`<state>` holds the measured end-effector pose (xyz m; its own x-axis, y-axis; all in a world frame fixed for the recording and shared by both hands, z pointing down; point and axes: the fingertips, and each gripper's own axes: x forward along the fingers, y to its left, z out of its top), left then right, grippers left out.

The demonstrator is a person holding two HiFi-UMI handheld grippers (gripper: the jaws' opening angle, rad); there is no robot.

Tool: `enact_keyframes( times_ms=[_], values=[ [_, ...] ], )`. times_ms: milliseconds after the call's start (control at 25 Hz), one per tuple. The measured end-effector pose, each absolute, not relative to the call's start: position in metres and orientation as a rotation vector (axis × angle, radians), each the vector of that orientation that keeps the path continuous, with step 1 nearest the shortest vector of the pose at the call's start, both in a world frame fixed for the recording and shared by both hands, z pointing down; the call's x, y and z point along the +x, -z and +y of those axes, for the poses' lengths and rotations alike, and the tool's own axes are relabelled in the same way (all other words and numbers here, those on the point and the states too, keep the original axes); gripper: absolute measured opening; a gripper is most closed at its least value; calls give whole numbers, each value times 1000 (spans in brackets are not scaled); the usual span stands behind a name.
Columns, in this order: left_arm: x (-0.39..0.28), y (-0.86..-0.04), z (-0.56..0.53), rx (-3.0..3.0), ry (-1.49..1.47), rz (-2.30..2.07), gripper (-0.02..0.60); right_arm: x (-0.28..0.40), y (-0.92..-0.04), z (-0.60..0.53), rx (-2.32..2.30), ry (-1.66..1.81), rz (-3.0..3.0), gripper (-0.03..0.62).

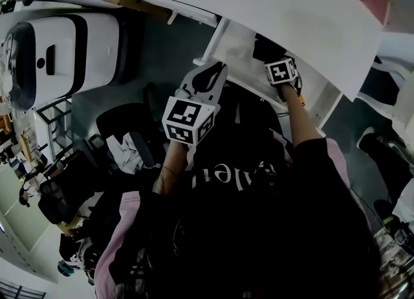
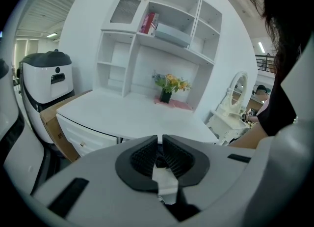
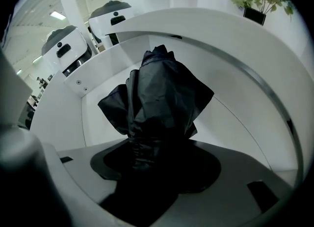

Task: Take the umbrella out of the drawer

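A white table (image 1: 259, 6) fills the upper middle of the head view. Its open drawer (image 1: 236, 40) juts out below the top's edge. At the upper left a white machine (image 1: 58, 48) with a black band stands on the floor, and a dark chair (image 1: 123, 129) is just below it.

In the left gripper view a white shelf unit (image 2: 147, 49) stands on the table with a red book (image 2: 148, 23) in an upper compartment. A pot of flowers (image 2: 169, 86) sits at centre. A cardboard box (image 2: 54, 118) is wedged between the machine and the table at the left, and a dressing table (image 2: 235, 98) stands at the right.

In the right gripper view the black folded umbrella (image 3: 157, 98) lies in the drawer, at the centre of the frame, with the table top arching over it. The right tongs (image 3: 157, 159) stand wide apart with the umbrella's near end between them. Whether the pads touch it is lost in the dark.

The left tongs (image 2: 160, 137) are pressed together at the bottom centre, in front of the table and apart from the drawer.
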<state>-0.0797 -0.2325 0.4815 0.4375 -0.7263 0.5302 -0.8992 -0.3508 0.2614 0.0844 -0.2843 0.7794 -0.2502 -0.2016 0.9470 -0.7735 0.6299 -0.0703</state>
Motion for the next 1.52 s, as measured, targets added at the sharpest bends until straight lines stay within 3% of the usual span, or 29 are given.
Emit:
enact_keyframes(
  times_ms=[440,760,1080,1520],
  values=[
    [-92,-471,-230,2212,-428,-1360,41,73,-738,-256,561,-409,-1818,279],
    [-113,-467,-230,2230,-411,-1353,41,62,-676,-238,569,-413,-1846,279],
    [-130,-464,-234,2288,-411,-1281,41,46,-593,-235,894,-570,-1973,279],
    [-103,-463,-228,2517,-443,-930,41,46,-512,-214,1297,-633,-2007,279]
  ],
)
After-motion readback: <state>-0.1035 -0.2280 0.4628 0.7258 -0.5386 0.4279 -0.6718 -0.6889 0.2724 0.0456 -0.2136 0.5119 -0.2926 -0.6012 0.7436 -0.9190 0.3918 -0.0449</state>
